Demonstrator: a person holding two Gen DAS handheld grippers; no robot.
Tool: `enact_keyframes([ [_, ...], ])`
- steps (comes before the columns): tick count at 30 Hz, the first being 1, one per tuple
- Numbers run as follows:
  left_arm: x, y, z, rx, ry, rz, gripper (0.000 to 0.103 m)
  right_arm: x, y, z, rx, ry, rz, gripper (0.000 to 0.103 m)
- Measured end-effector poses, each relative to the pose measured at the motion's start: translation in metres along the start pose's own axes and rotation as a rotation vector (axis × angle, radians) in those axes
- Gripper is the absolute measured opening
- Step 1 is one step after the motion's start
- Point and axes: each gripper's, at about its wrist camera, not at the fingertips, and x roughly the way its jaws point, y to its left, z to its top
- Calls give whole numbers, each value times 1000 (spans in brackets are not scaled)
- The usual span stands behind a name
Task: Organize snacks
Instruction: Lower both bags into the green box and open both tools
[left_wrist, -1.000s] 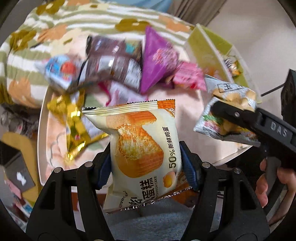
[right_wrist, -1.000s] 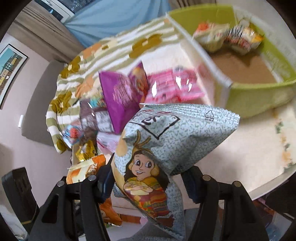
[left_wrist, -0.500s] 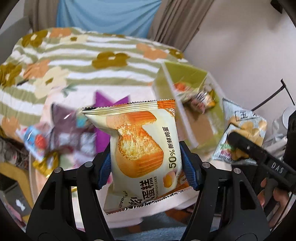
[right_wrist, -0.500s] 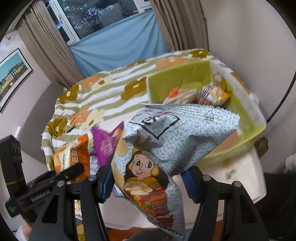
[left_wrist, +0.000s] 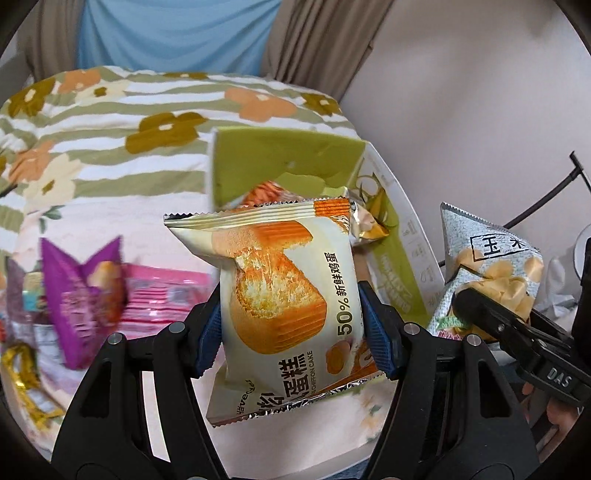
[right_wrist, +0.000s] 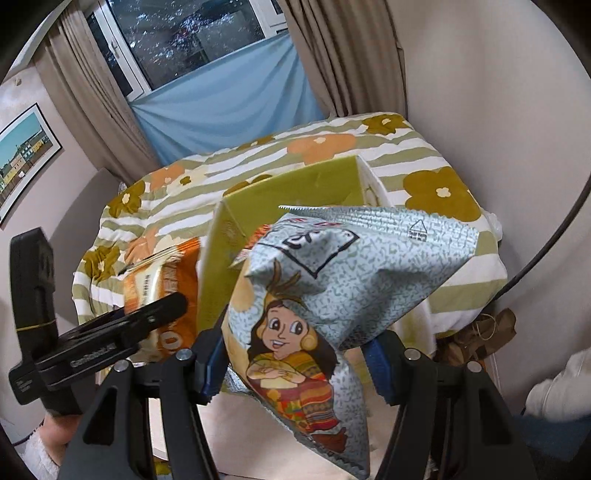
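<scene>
My left gripper (left_wrist: 291, 332) is shut on a cream and orange chiffon cake packet (left_wrist: 273, 295), held upright in the air in front of the green box (left_wrist: 280, 162). My right gripper (right_wrist: 295, 365) is shut on a grey snack bag with a cartoon girl (right_wrist: 332, 295), held just before the same green box (right_wrist: 295, 192). The grey bag also shows in the left wrist view (left_wrist: 491, 258) at the right, and the cake packet shows in the right wrist view (right_wrist: 162, 280) at the left. A few snack packets lie inside the box (left_wrist: 365, 221).
A purple packet (left_wrist: 81, 291), a pink packet (left_wrist: 166, 295) and a gold wrapper (left_wrist: 22, 384) lie on the table at the left. A flowered striped bedspread (left_wrist: 110, 110) lies behind the table. A wall stands at the right, a window and curtains at the back.
Both grippers have risen and moved right from over the loose snacks toward the green box, each still holding its packet. The box now fills the middle of both views.
</scene>
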Motion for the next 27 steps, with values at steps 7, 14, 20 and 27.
enact_keyframes([
  [7,46,-16,2,-9,65,31,63,18,-26,12,-37,47,12,59],
  [14,46,-8,3,-36,47,81,102,37,-37,16,-40,98,36,59],
  [20,29,5,-3,-47,39,111,102,51,-32,18,-88,136,28,59],
  [27,14,10,-11,-18,43,144,102,68,-21,21,-165,161,50,59],
])
